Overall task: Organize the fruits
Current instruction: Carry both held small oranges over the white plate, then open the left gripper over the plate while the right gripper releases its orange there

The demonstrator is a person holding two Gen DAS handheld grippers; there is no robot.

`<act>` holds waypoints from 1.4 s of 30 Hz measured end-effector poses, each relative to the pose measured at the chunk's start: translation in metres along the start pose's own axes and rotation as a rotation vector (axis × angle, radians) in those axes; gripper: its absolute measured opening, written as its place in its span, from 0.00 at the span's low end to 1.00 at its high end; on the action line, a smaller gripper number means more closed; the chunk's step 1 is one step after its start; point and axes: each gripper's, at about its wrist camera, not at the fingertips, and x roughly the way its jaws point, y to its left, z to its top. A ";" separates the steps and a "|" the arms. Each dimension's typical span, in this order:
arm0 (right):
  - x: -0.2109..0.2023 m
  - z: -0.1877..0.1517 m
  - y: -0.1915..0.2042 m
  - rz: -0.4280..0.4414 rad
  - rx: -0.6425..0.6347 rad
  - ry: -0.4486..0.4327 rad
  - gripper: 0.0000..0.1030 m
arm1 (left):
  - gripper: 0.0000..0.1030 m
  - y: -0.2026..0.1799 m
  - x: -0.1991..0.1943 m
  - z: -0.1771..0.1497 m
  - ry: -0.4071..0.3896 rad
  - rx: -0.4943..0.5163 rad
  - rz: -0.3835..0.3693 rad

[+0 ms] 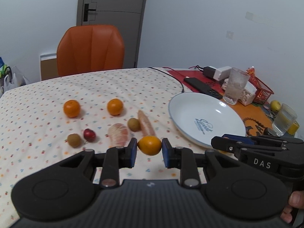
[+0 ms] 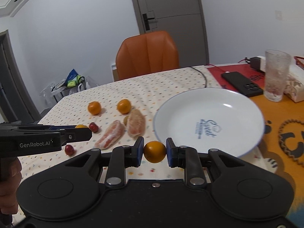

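Jaws of left gripper and right gripper each pinch a small orange fruit, lower centre; white plate right of centre.

My left gripper and right gripper are matte black plastic with blue pads, silver pivot screws and round discs on their bases. White lettering on their sides reads "DAS" and "GenRobot.AI". Bare skin of my hand shows at the grip.
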 end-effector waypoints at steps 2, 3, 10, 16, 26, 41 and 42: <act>-0.002 -0.001 -0.006 -0.009 0.007 -0.005 0.23 | 0.25 -0.006 0.003 0.002 -0.002 0.006 -0.009; -0.004 -0.001 -0.009 -0.014 0.011 -0.006 0.23 | 0.25 -0.009 0.004 0.003 -0.003 0.009 -0.014; -0.011 -0.003 -0.032 -0.041 0.036 -0.013 0.23 | 0.25 -0.031 0.018 0.008 -0.001 0.029 -0.051; -0.014 -0.006 -0.053 -0.063 0.053 -0.010 0.23 | 0.25 -0.048 0.035 0.010 0.004 0.036 -0.079; -0.017 -0.007 -0.077 -0.076 0.079 -0.019 0.23 | 0.25 -0.074 0.067 0.014 0.034 0.056 -0.115; 0.006 0.004 -0.086 -0.068 0.068 -0.015 0.23 | 0.25 -0.086 0.120 0.018 0.116 0.061 -0.118; 0.007 0.005 -0.087 -0.066 0.067 -0.016 0.23 | 0.25 -0.087 0.123 0.019 0.120 0.066 -0.120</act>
